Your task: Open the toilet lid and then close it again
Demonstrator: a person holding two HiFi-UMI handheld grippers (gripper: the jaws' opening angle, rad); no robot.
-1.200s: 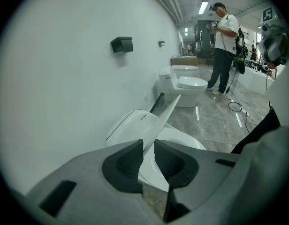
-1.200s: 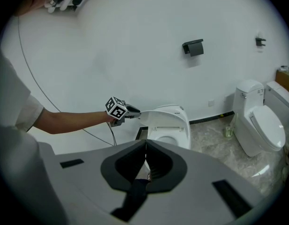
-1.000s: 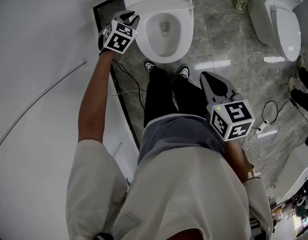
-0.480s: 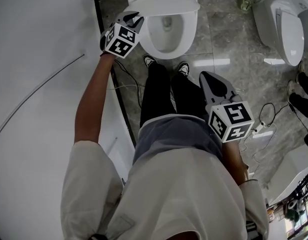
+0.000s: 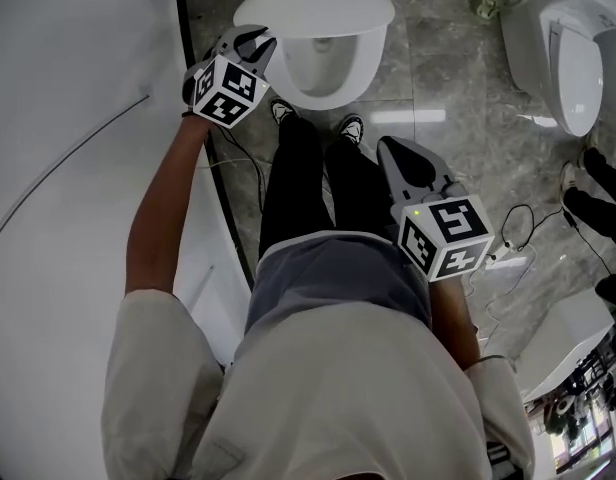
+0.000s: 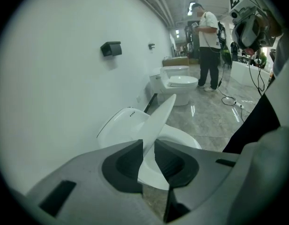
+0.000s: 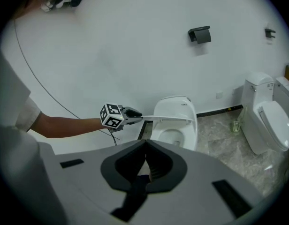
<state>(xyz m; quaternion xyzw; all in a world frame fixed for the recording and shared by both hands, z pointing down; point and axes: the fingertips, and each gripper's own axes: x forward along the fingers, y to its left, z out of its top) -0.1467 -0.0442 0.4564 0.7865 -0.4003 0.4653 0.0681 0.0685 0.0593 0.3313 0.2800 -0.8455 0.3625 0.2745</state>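
Lid (image 5: 313, 10) lower now, seemingly pinched by left gripper (image 5: 252, 41).

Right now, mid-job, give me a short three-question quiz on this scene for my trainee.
1. True or false: the left tongs are clamped on the toilet lid.
2. How does the lid stand? A flat on the seat; B fully upright; C tilted, partway open.
3. Fill in: the right tongs are shut and hold ____.
Key: 1 true; 2 C; 3 nothing.
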